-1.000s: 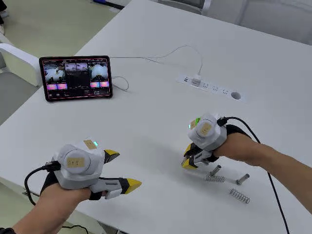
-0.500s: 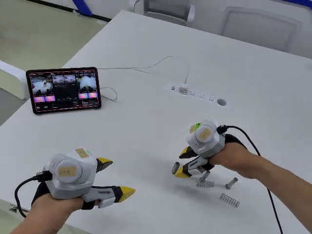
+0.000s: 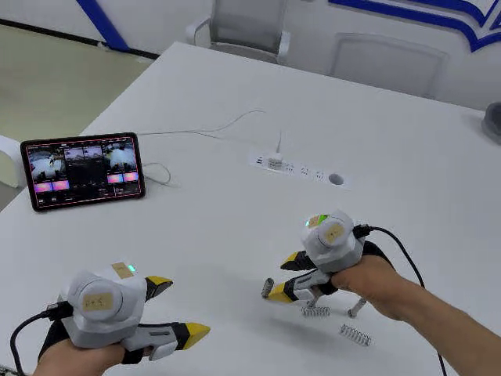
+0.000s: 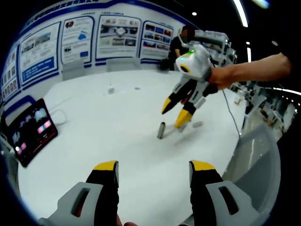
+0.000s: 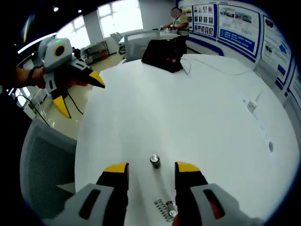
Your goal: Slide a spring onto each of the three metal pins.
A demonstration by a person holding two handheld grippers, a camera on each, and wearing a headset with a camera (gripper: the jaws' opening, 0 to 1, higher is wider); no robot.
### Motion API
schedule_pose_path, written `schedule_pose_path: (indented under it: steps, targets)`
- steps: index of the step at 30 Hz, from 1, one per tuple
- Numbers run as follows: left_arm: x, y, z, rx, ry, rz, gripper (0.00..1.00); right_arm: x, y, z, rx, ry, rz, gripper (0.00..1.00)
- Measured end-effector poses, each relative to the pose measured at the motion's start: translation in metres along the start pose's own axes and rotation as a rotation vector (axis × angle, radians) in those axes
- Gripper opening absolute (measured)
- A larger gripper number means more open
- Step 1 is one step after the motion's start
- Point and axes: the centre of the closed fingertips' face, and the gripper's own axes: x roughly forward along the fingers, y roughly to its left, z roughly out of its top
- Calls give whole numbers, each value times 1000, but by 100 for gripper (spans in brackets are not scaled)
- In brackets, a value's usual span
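A short metal pin (image 3: 267, 287) (image 5: 154, 161) (image 4: 161, 130) stands upright on the white table (image 3: 219, 219), free, just ahead of my right gripper (image 3: 282, 276) (image 5: 152, 168) (image 4: 173, 113), whose jaws are open and hold nothing. Behind that gripper lie two more pins (image 3: 356, 307) and two springs (image 3: 315, 312), the second spring (image 3: 355, 335) nearer the front edge. One spring (image 5: 161, 208) and a pin end show between the right fingers' bases. My left gripper (image 3: 178, 307) (image 4: 154, 165) hovers open and empty at the front left, well apart from the parts.
A tablet (image 3: 82, 167) lies at the left of the table. A white power strip (image 3: 293, 167) with a plugged cable sits mid-table. Chairs (image 3: 246, 27) stand along the far edge. The right gripper's black cable (image 3: 407, 262) trails over the table.
My right gripper has moved left, away from the springs, and opened; a pin now stands upright at its tips. The head camera tilted up. The left gripper stays open.
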Motion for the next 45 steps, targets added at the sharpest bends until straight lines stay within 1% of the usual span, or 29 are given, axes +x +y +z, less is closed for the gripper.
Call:
schedule_pose_path:
  steps: [6,10,12,14,18,22,25,31,35,37,45]
  targets:
    - [4,-4,4,7,0,-11,62,-7,-1,-6,52,-49,-46,43]
    - [6,-5,6,11,1,-18,62,-16,-2,-2,107,-111,-76,44]
    - [8,-6,7,15,2,-22,62,-25,-3,0,135,-149,-101,45]
    - [10,-6,8,17,4,-26,62,-31,-2,1,158,-181,-113,47]
    - [13,-8,10,24,6,-32,62,-42,-2,-4,178,-203,-145,51]
    - [16,-11,11,33,7,-38,63,-55,0,-6,212,-252,-172,53]
    - [18,-13,11,36,10,-42,63,-63,0,-10,229,-276,-192,55]
    - [22,-16,13,36,13,-42,63,-77,2,-19,260,-300,-216,60]
    - [24,-17,14,34,12,-40,63,-84,3,-27,292,-320,-231,62]
    - [25,-18,14,34,14,-40,63,-87,4,-31,304,-332,-236,63]
    - [28,-20,15,39,21,-44,64,-93,10,-46,353,-350,-253,65]
